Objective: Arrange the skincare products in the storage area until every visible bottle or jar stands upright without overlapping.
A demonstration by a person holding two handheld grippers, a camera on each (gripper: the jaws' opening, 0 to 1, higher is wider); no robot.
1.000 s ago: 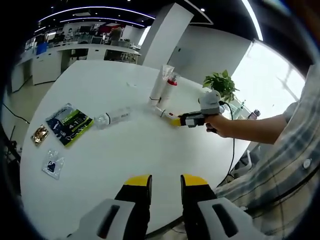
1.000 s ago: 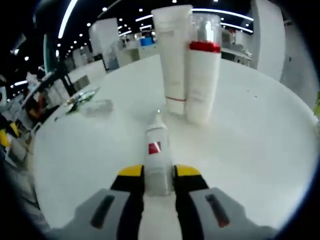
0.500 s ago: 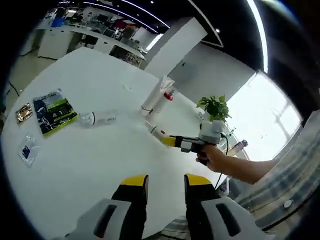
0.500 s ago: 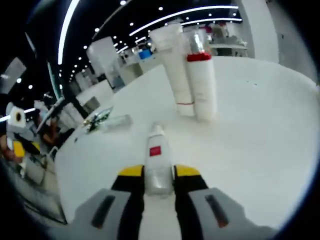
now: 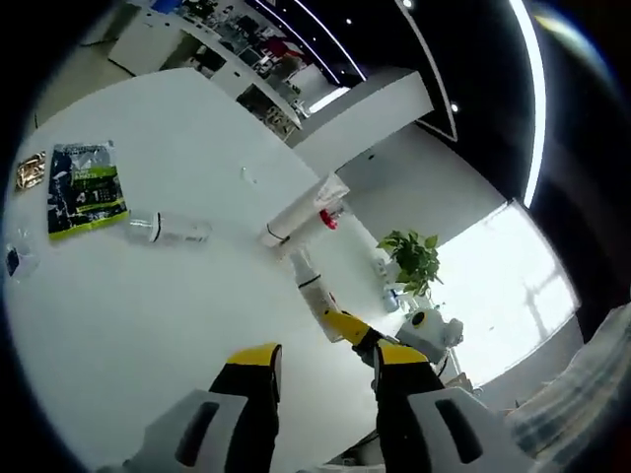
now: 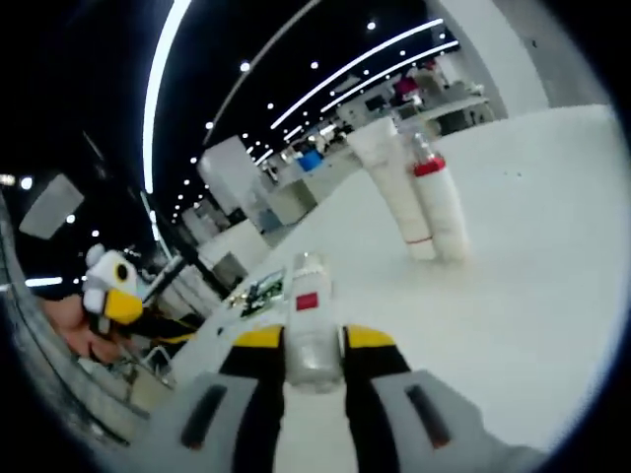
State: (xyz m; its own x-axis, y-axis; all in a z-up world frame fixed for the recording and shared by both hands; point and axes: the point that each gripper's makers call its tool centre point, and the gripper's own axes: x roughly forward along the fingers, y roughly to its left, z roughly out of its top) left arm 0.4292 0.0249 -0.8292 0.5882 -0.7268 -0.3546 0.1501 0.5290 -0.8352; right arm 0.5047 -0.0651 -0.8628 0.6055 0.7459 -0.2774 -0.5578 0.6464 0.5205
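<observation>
My right gripper [image 6: 303,340] is shut on a small white bottle [image 6: 307,313] with a red label, held off the white table [image 6: 513,325]. In the left gripper view the same small bottle [image 5: 309,284] sticks out of the right gripper [image 5: 345,327], tilted above the table. A tall white tube [image 6: 392,192] and a white bottle with a red collar [image 6: 440,202] stand upright, touching side by side. A clear bottle [image 5: 168,230] lies on its side. My left gripper [image 5: 325,363] is open with nothing between its jaws, near the table's edge.
A green packet [image 5: 87,187] and small sachets [image 5: 30,169] lie flat at the table's left side. A potted plant [image 5: 414,258] stands beyond the far edge. The left gripper [image 6: 118,305], held by a hand, shows at the left of the right gripper view.
The right gripper has lifted the small bottle off the table and tilted it upward. Both cameras have rolled, so the whole scene has shifted. The standing pair and the clear bottle have stayed put.
</observation>
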